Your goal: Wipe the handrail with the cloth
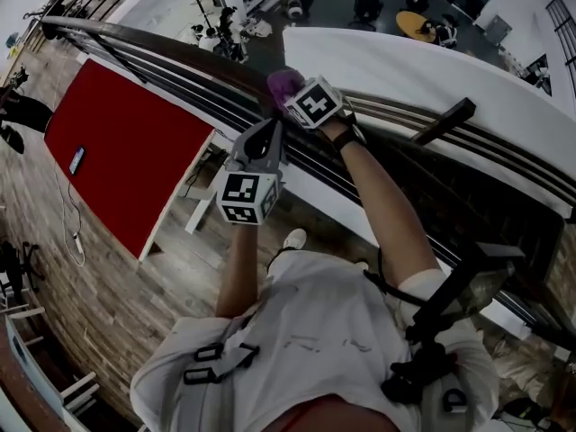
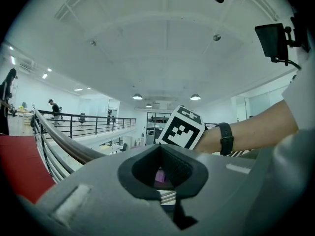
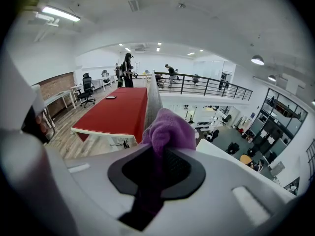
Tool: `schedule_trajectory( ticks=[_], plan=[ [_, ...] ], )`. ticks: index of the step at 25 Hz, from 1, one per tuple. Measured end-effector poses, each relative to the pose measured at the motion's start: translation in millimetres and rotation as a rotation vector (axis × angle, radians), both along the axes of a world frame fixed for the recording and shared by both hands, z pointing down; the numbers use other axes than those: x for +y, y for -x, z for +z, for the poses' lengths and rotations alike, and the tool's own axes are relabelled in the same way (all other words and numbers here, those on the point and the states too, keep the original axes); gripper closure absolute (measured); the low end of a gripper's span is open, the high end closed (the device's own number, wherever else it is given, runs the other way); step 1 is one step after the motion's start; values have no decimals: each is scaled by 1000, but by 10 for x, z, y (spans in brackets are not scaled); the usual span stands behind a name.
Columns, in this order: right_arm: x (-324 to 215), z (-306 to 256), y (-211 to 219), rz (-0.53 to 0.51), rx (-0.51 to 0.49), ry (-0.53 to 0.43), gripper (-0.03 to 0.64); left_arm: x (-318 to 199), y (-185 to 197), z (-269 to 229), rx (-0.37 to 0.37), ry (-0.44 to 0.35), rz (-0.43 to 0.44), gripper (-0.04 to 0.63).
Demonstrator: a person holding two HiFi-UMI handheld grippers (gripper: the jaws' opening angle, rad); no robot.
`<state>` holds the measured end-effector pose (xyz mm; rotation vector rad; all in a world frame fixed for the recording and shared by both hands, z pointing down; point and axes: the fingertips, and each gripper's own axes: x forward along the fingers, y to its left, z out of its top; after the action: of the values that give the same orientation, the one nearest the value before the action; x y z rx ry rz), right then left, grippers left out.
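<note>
My right gripper (image 3: 157,173), fingers clamped on purple cloth (image 3: 167,129), meets the handrail (image 1: 162,45) at 12 o'clock for wiping | left gripper (image 2: 162,173), fingers closed on nothing, parked at 7 o'clock, clear of the stroke.

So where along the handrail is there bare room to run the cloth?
The handrail is bare left of the cloth, beside the red table. It is crowded at the cloth, where right gripper and left gripper sit close.

head: steeply down over handrail (image 1: 180,52) | tool views: close, along same handrail
</note>
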<state>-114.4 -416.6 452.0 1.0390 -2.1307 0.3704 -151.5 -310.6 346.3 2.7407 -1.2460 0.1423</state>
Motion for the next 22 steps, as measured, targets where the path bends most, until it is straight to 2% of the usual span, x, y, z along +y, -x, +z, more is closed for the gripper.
schedule_trajectory(
  ticks=[22],
  plan=[
    [339, 20, -384, 34, -29, -18, 560, 278, -472, -7, -32, -11, 84, 595]
  ],
)
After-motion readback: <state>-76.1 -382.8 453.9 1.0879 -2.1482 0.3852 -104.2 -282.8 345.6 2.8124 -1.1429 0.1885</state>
